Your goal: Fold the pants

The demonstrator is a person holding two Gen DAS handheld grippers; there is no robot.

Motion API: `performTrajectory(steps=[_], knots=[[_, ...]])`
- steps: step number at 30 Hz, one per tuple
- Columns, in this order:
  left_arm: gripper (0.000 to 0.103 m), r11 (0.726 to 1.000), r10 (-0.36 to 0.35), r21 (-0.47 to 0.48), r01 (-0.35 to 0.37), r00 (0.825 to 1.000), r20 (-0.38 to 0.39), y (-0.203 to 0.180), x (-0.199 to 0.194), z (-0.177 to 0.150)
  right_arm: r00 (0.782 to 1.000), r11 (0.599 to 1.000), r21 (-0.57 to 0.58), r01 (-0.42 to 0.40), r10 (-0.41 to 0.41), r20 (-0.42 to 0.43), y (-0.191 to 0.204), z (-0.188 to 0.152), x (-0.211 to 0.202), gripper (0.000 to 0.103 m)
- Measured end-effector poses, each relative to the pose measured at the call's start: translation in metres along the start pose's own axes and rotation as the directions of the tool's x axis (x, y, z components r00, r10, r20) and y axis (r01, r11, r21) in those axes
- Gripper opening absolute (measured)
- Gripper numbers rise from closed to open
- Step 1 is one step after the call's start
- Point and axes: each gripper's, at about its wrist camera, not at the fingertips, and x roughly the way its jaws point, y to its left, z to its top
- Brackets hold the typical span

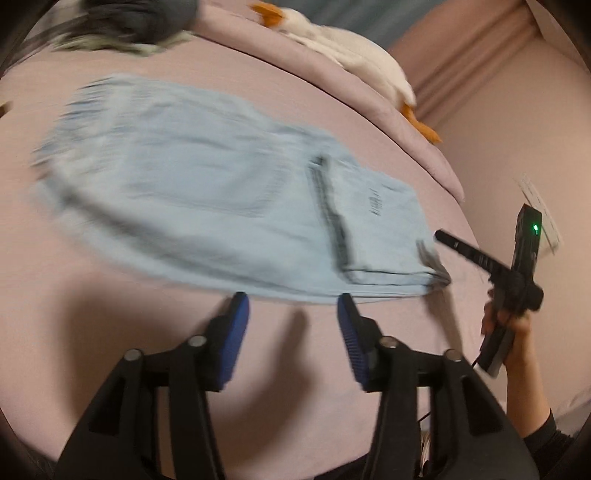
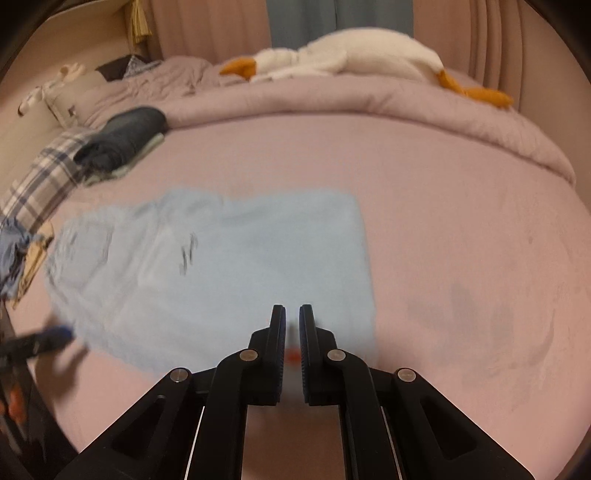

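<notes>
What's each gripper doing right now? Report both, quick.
Left gripper: open, empty, at the pants' near edge.
Right gripper: nearly shut, holding nothing.

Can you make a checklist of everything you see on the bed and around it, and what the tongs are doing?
Surface: pink bed, sheet smooth.
Job's things: light blue pants lying flat, folded lengthwise.
Clutter: goose toy on the rumpled duvet; dark folded clothes; plaid cloth at the bed's edge.
Grippers: left tongs open, at the pants' near edge, holding nothing; right tongs nearly closed over the pants' end, a grip cannot be told.
Cables: black cable below the right handle.
Surroundings: pink curtains.
</notes>
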Motion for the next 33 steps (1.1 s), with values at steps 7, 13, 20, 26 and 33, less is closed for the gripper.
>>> performTrajectory(steps=[7,13,20,26,33], knots=[[0.053,0.954,-0.040,-0.295,0.056,0.997,0.059,0.067,-0.018,-0.001,0.997,0.996,0.038,0.080,-0.079,-0.026,0.002,0.048,0.064,0.015],[0.054,0.903,-0.011,-0.424,0.067,0.991,0.133,0.080,-0.010,0.009,0.983,0.989,0.054,0.141,-0.134,-0.127,0.001,0.047,0.089,0.024],[0.061,0.857,0.044,-0.509,0.080,0.973,0.227,0.084,-0.004,0.033,0.999,1.000,0.008,0.027,-0.027,-0.036,0.047,0.037,0.044,0.024],[0.028,0.793,-0.034,-0.588,0.156,0.976,0.213,0.109,-0.006,0.046,0.979,0.976,-0.099,-0.192,0.184,-0.086,0.118,0.037,0.046,0.024],[0.016,0.938,0.060,-0.345,0.035,0.964,0.260,0.063,-0.038,0.053,0.966,0.966,-0.108,-0.233,0.217,-0.139,0.174,0.058,0.088,0.024]])
